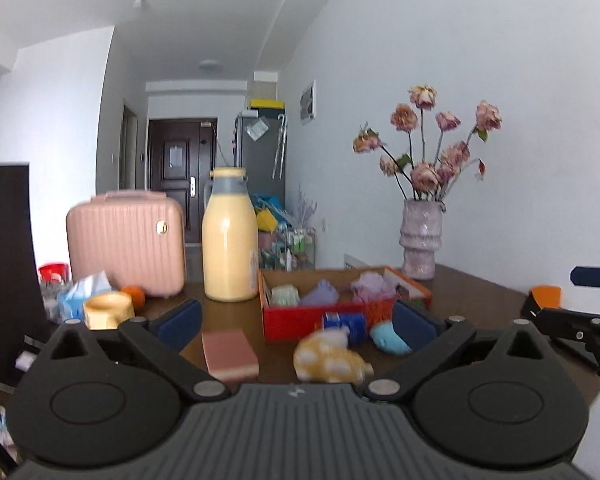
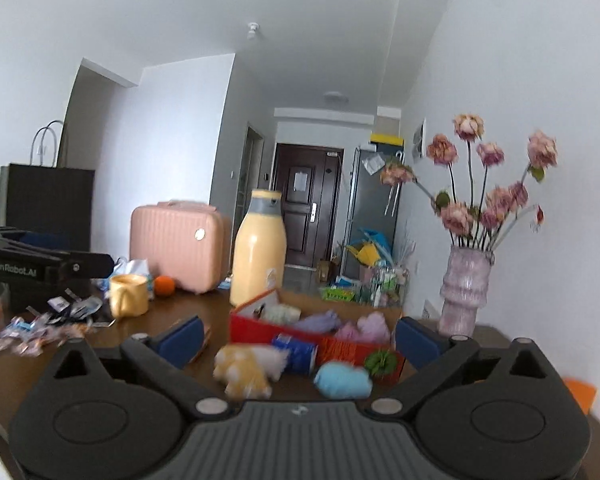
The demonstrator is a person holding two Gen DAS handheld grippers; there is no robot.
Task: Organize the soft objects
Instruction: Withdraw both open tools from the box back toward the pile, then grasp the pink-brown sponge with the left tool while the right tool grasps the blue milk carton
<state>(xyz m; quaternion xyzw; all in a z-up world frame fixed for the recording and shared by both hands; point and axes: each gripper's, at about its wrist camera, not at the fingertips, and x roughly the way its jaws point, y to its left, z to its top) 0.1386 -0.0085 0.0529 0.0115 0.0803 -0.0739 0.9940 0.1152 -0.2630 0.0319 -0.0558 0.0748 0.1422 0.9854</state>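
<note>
Both grippers — left [image 1: 296, 326] and right [image 2: 298, 338] — hover with jaws wide apart, holding nothing. On the table [image 1: 472, 300], a yellow plush [image 1: 330, 358] and blue plush [image 1: 388, 338] lie just before the red box [image 1: 300, 320] — more soft pieces inside.

A lived-in home is showing here: a dark wooden tabletop [image 1: 468, 292] is carrying a vase of dried pink flowers [image 1: 420, 236], a pink vanity case [image 1: 126, 240], a yellow bottle [image 1: 230, 240] and a yellow mug [image 2: 129, 294]. Behind it a hallway is running to a dark front door [image 2: 306, 216], with a grey fridge [image 1: 260, 156] standing beside it and clutter piling on the floor
</note>
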